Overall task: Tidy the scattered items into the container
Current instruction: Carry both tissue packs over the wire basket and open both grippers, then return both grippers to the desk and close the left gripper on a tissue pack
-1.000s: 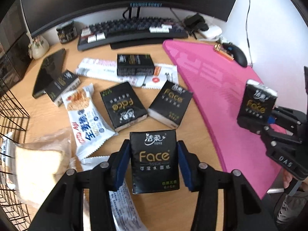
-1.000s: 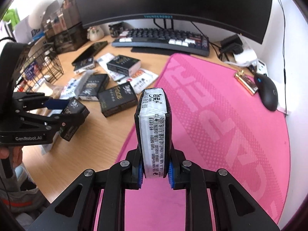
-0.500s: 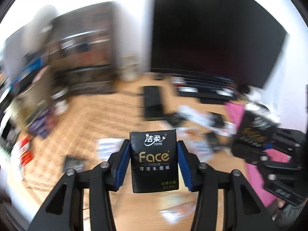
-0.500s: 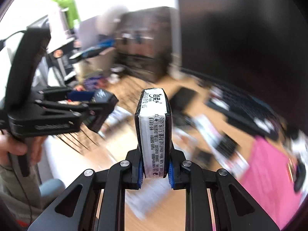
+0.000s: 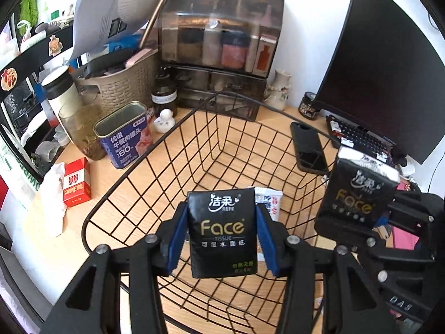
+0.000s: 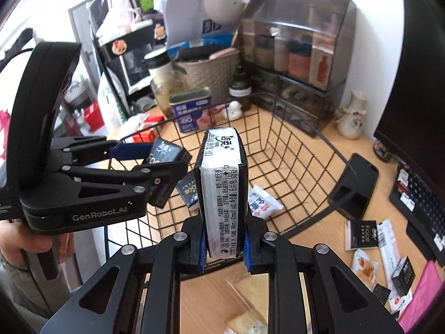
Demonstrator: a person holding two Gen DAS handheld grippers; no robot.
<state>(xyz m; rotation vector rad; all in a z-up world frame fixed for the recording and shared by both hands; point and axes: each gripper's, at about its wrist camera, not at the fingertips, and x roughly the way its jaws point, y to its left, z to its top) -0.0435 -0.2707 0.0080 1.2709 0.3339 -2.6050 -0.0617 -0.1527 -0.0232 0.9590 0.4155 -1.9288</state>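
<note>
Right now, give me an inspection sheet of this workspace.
Surface: wooden desk, crowded.
Job's things: wire basket already holds a white snack packet and a black tissue pack; more packs lie loose on the desk.
Clutter: luncheon-meat tin, red box, phone, woven basket.
Grippers: left gripper and right gripper are each shut on a Face tissue pack, over the basket.
Cables: nothing seen clearly.
Surroundings: monitor, keyboard, drawer organiser.
</note>
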